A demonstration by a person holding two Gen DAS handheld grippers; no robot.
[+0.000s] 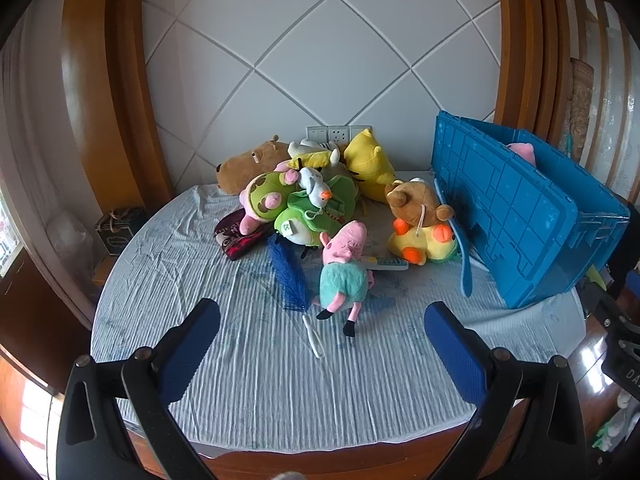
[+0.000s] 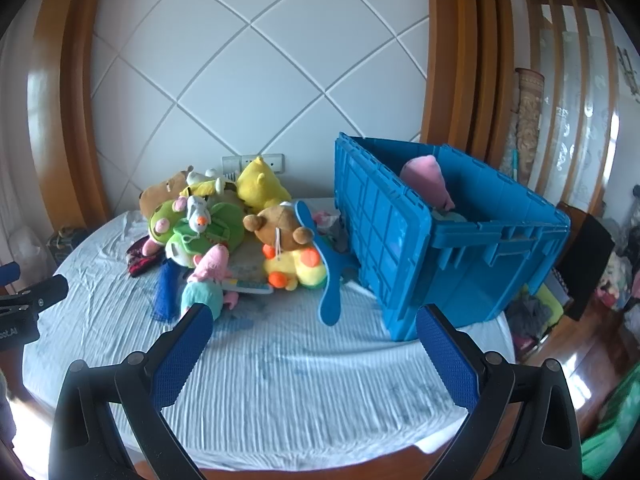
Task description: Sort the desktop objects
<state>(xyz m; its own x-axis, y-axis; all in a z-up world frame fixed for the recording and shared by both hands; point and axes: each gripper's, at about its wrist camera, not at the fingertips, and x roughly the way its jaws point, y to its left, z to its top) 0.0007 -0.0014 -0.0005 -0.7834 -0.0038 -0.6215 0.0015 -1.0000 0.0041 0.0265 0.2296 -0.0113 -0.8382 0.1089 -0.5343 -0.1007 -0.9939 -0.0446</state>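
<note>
A pile of plush toys lies at the back of the round table (image 1: 280, 380). A pink pig plush in a teal shirt (image 1: 344, 272) lies nearest, in front of the pile. A brown bear on a yellow duck (image 1: 420, 224) sits beside a blue crate (image 1: 516, 216). The crate (image 2: 440, 240) holds a pink plush (image 2: 426, 184). My left gripper (image 1: 322, 320) is open and empty, just short of the pig. My right gripper (image 2: 314, 324) is open and empty, above the cloth in front of the crate. The pig also shows in the right wrist view (image 2: 208, 280).
A blue feather brush (image 1: 290, 276) lies left of the pig. A blue paddle (image 2: 330, 280) leans against the crate. A dark red pouch (image 1: 240, 236) lies at the pile's left. The wall with sockets (image 1: 338, 132) stands behind. The table edge is near me.
</note>
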